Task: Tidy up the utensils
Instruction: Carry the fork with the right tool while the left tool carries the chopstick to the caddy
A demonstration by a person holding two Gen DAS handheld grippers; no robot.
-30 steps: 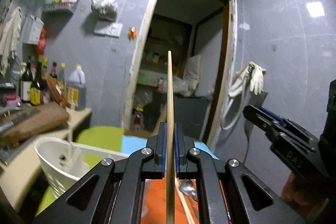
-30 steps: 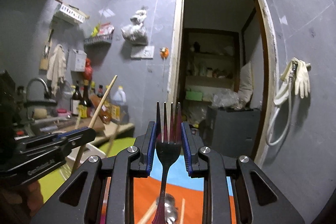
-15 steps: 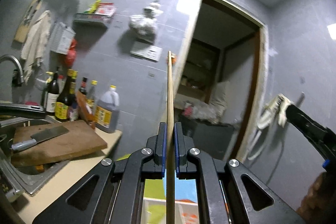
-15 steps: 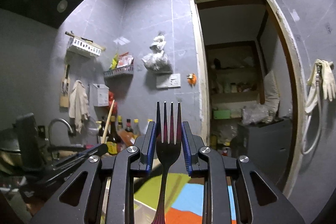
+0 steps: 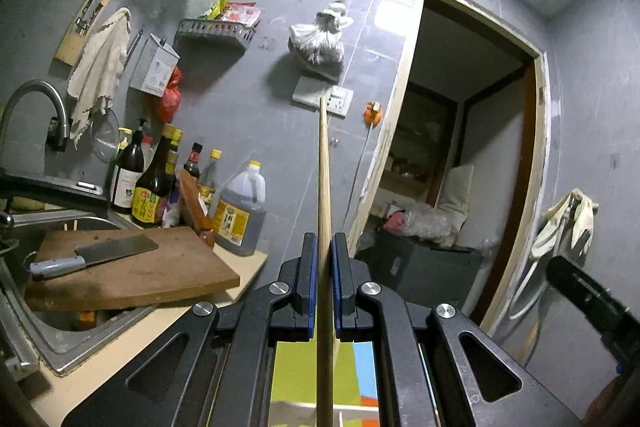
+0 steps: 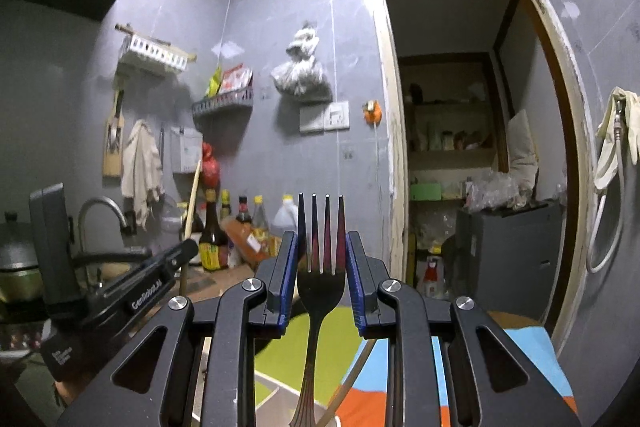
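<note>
Left gripper [image 5: 325, 259] fingers clamp a wooden chopstick [image 5: 322, 187] upright, right gripper [image 6: 322, 259] fingers pinch a fork [image 6: 320, 267], both above the colourful worktop [image 6: 276, 347]; neither stowed yet.

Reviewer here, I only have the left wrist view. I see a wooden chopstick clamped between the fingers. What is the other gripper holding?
Observer: The right gripper is shut on a dark metal fork, tines pointing up.
Operator: Is the left gripper visible from that side?
Observer: Yes, the left gripper shows at the lower left, with the chopstick sticking up from it.
Operator: Anything on the counter left of the faucet?
Observer: A dark lidded pot sits at the far left edge.
</note>
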